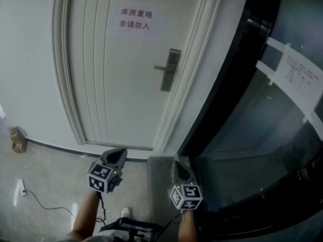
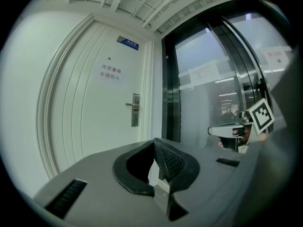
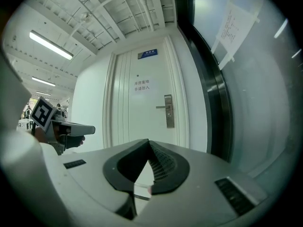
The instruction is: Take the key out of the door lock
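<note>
— door lock (image 1: 170,69): where does it sit?
— on the right side of the white door (image 1: 116,89). it is a metal plate with a lever handle (image 1: 161,68) pointing left. the key is too small to make out.
— and the claws?
— left claw (image 1: 120,153) and right claw (image 1: 177,164) hang low above the floor (image 1: 45,195), well apart from the lock. each has its jaws together at the tips and is empty.
— anything else?
— a paper sign (image 1: 135,19) above the lock and a dark glass wall (image 1: 262,130) to the right.

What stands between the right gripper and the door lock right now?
Nothing: in the right gripper view the stretch from the right gripper to the door lock is open air, jaws together, empty.
</note>
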Available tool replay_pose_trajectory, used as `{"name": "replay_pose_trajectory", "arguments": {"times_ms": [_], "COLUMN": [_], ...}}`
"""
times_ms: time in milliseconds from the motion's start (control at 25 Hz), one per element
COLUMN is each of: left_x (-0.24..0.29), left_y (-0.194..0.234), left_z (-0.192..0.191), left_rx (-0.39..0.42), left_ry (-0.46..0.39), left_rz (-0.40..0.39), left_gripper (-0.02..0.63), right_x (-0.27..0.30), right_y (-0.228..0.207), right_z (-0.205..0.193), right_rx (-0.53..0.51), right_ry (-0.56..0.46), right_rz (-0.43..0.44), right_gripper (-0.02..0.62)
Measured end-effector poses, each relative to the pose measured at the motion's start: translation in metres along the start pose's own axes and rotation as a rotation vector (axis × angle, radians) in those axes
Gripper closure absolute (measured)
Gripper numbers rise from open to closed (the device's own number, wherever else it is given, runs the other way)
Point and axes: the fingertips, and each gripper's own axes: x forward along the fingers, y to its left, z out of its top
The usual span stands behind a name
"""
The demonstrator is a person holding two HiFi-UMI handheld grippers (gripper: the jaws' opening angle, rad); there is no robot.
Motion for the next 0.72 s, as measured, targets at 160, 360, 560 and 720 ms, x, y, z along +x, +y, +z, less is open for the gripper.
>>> {"name": "replay_pose_trajectory", "arguments": {"times_ms": [160,360,560,720], "left_x": [0.028,0.061,0.09,0.11], "left_y": [0.018,0.042,0.071,0.095], "left_z": [0.007,0.015,0.022,0.024], "left_rx": [0.004,0.006,0.005,0.013], "left_ry": [0.004,0.011,0.007,0.009], "left_rz": [-0.006,-0.007,-0.016,-0.015], "left_gripper": [0.598,0.598,0.598,0.598], "right_x": [0.032,0.073,0.114,0.146], "right_y": [-0.007,-0.018,-0.023,-0.025], "right_z": [0.008,0.017,0.026,0.03], "right_rx": [-0.004,-0.002,-0.001,0.002], "right_ry": [0.001,0.004,0.0,-0.012], "right_rz": [0.0,-0.001,-0.006,-0.009], "right_gripper": [0.586,0.585,0.584,0.584]}}
